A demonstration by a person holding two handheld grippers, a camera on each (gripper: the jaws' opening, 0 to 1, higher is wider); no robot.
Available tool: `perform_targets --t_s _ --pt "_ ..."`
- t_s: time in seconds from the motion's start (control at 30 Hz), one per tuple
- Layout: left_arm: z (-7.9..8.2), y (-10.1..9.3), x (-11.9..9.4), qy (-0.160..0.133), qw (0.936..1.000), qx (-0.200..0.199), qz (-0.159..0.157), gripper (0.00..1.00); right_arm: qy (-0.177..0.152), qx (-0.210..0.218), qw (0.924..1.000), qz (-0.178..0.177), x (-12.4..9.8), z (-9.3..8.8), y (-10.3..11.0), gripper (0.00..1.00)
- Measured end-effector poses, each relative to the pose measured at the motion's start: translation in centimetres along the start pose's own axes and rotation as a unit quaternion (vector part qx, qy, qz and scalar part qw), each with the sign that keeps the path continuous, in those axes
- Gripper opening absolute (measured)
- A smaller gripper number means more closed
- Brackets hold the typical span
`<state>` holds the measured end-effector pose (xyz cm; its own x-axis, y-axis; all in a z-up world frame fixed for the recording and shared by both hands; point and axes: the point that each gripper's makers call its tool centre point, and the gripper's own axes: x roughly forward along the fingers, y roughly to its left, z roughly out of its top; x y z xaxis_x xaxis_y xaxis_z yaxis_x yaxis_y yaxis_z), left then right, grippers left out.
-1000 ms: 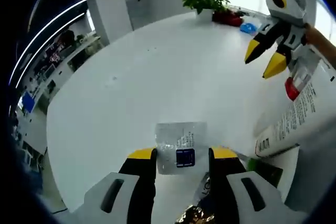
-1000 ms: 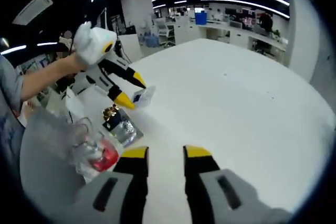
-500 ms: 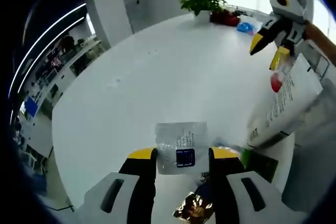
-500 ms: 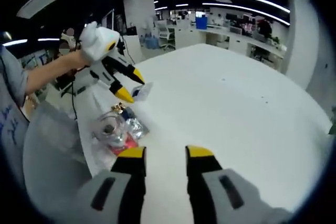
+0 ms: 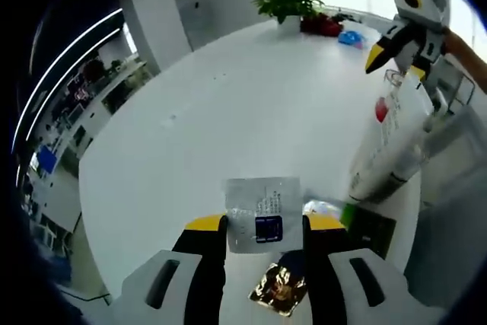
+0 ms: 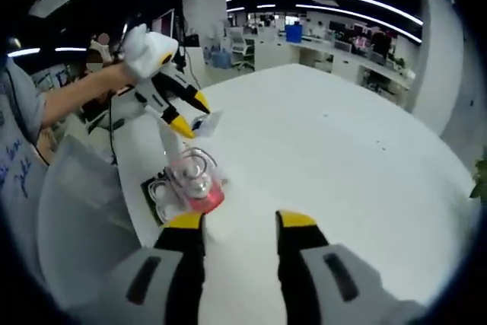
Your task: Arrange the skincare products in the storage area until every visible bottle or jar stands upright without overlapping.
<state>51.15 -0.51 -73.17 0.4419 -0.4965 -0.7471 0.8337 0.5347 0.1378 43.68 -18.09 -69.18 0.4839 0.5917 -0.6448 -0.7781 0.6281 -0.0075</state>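
Raised tube now stands beside dark box.

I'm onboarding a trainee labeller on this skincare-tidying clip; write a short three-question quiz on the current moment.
1. True or false: the left gripper is shut on a clear sachet.
2. What lies directly beside the right gripper's jaws in the right gripper view?
A. the pink-capped bottle
B. a potted plant
C. a blue cup
3. Fill in: everything rests on a white ____.

Key:
1. True: both yellow tips press the sachet's edges.
2. A. The bottle sits just ahead of the jaws, which stand apart with nothing between them.
3. table
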Motion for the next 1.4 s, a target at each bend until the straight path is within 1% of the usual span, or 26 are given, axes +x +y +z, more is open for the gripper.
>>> perform_targets --t_s 0.07,0.13,0.2,0.3,0.4,0.57,0.63,0.77,0.93,1.03,1.23,1.33,1.4 --pt "-0.2 0.1 -0.1 0.000 1.0000 0.002 -0.001 0.37 -0.001 -0.002 1.0000 0.002 -0.3 0.1 0.6 0.41" --pt "-0.5 -0.1 -0.4 0.000 1.0000 0.004 -0.002 0.37 -0.003 -0.007 1.0000 0.002 -0.5 0.2 1.1 0.46" --pt "-0.5 -0.3 -0.5 0.001 1.0000 0.006 -0.003 0.37 -0.003 -0.011 0.9999 0.003 -0.6 0.4 1.7 0.48" --pt "-0.9 0.0 -0.9 0.003 0.9999 0.013 -0.002 0.37 -0.002 -0.017 0.9998 0.007 -0.6 0.6 2.6 0.53" --pt "-1.2 0.3 -1.2 0.005 0.9999 0.016 -0.004 0.37 -0.003 -0.024 0.9997 0.004 -0.7 0.9 3.2 0.58" --pt "-1.9 0.0 -1.7 0.008 0.9996 0.025 -0.009 0.37 -0.007 -0.025 0.9997 0.001 -0.6 1.4 4.1 0.65" --pt "-2.2 -0.1 -1.9 0.011 0.9994 0.030 -0.012 0.37 -0.007 -0.022 0.9997 -0.001 -0.5 1.3 3.7 0.69" --pt "-2.8 -0.5 -2.3 0.017 0.9989 0.039 -0.021 0.37 -0.006 -0.023 0.9996 -0.012 -0.5 1.3 4.0 0.74" --pt "-3.8 -1.2 -2.5 0.026 0.9976 0.053 -0.037 0.37 -0.002 -0.010 0.9999 -0.013 -0.4 1.1 4.6 0.78" --pt "-4.5 -1.9 -2.7 0.035 0.9958 0.067 -0.050 0.37 -0.003 -0.006 0.9998 -0.019 -0.4 1.1 4.8 0.81" --pt "-5.5 -2.5 -2.9 0.045 0.9933 0.081 -0.068 0.37 -0.009 0.006 0.9994 -0.031 -0.6 1.2 4.5 0.87" --pt "-5.9 -3.2 -3.0 0.054 0.9903 0.098 -0.083 0.37 -0.009 0.006 0.9993 -0.036 -0.7 1.2 4.4 0.89" --pt "-6.3 -3.5 -3.0 0.059 0.9892 0.101 -0.088 0.37 -0.008 0.002 0.9992 -0.038 -0.7 1.1 4.4 0.90"
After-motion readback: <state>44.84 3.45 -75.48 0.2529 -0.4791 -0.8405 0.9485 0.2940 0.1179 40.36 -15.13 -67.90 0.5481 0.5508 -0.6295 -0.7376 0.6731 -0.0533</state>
